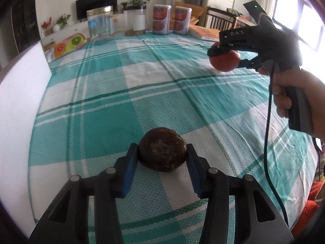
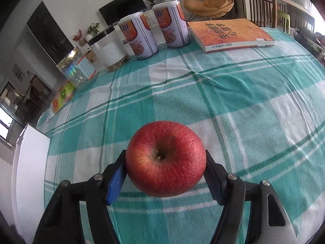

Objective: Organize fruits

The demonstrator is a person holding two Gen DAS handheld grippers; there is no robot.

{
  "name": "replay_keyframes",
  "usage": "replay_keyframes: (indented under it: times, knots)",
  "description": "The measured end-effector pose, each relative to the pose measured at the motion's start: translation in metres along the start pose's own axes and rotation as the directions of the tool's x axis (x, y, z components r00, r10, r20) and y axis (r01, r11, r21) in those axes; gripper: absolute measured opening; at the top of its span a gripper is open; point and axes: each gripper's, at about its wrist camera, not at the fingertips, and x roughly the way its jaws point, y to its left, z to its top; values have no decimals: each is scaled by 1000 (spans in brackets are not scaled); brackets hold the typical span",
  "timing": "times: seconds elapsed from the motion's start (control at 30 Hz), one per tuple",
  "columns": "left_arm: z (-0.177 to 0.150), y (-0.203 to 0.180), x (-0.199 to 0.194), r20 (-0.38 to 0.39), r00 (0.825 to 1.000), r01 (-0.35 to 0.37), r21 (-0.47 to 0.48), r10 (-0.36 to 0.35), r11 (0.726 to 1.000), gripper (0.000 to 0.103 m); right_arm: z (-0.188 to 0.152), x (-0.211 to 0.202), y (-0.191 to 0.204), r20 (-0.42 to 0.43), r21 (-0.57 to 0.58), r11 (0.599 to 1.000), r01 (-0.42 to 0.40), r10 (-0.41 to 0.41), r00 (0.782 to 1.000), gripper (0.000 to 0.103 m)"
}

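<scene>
Left wrist: left gripper (image 1: 162,155) is clamping a brown fruit (image 1: 163,152) sitting on the checked tablecloth (image 1: 101,93); the pads are pressing both sides. Right gripper (image 1: 225,56) is carrying a red apple (image 1: 227,63) above the cloth.

Right wrist: the apple (image 2: 165,158) is being held firmly between the narrowed pads. Judged step: both pickups made; no container identifiable, so the next move needs a drop spot.

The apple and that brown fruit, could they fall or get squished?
Maybe. The right gripper holds the apple in the air by its round sides, so it might slip out. The left gripper pinches the brown fruit, which rests on the tablecloth; squeezing hard could bruise it.
</scene>
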Motion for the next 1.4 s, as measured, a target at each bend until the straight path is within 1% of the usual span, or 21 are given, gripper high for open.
replay_keyframes:
  times: [0.1,0.2,0.27,0.33,0.4,0.5,0.57,0.6,0.7,0.77,0.83,0.9,0.93,0.97,1.0,1.07,1.1,1.17,1.23,1.33,1.4]
  knots:
    - [1,6,-40,32,995,100,-84,-97,991,48,-26,-29,12,-17,-19,998,-51,51,999,69]
    - [0,20,-103,71,973,227,-164,-218,960,48,-46,-61,56,-33,-81,986,-148,146,989,69]
    - [-5,35,-147,104,963,263,-195,-247,945,48,-59,-82,103,-50,-145,960,-240,235,971,69]
    - [-12,59,-191,147,960,269,-234,-239,934,48,-75,-98,158,-87,-212,916,-339,328,941,69]
    - [-19,89,-227,187,970,201,-272,-153,941,48,-93,-109,216,-146,-285,859,-426,400,905,69]
    - [-31,142,-257,205,977,20,-358,58,934,48,-124,-112,299,-238,-388,772,-504,444,864,69]
    - [-40,180,-254,157,969,-108,-425,190,899,48,-146,-103,348,-279,-478,727,-493,407,870,69]
    - [-45,197,-248,125,965,-150,-454,229,878,48,-157,-95,367,-296,-512,711,-482,381,876,69]
    - [-60,233,-224,18,962,-227,-497,271,838,49,-186,-65,405,-328,-580,689,-436,292,898,69]
    - [-67,242,-210,-46,951,-287,-492,304,822,51,-201,-48,417,-323,-630,676,-383,222,920,69]
    - [-75,245,-206,-82,937,-334,-482,338,810,58,-211,-39,424,-316,-670,655,-348,173,933,70]
    - [-79,245,-210,-82,926,-362,-474,369,802,72,-213,-42,426,-295,-675,661,-327,164,941,72]
    - [-79,246,-213,-75,919,-376,-469,388,799,75,-210,-48,424,-282,-666,670,-328,181,942,75]
    - [-81,246,-221,-62,909,-392,-461,411,796,78,-204,-54,423,-272,-656,678,-331,197,942,88]
    - [-81,243,-227,-49,896,-413,-452,441,790,79,-198,-62,421,-255,-651,684,-329,211,944,97]
    - [-79,235,-239,-14,869,-449,-438,494,778,80,-187,-81,418,-220,-653,686,-320,233,947,98]
    - [-78,231,-244,-8,857,-468,-433,516,770,85,-185,-91,417,-209,-656,685,-316,237,949,98]
    - [-74,223,-254,-10,835,-501,-424,550,754,87,-182,-106,415,-191,-660,687,-302,236,953,103]
    - [-70,216,-260,-33,817,-538,-403,575,741,87,-184,-118,413,-176,-668,687,-286,228,958,103]
    - [-67,210,-262,-56,778,-603,-349,626,717,88,-192,-128,407,-167,-668,693,-272,218,962,103]
    - [-69,213,-262,-74,769,-615,-355,635,704,87,-198,-131,405,-173,-665,695,-273,212,962,103]
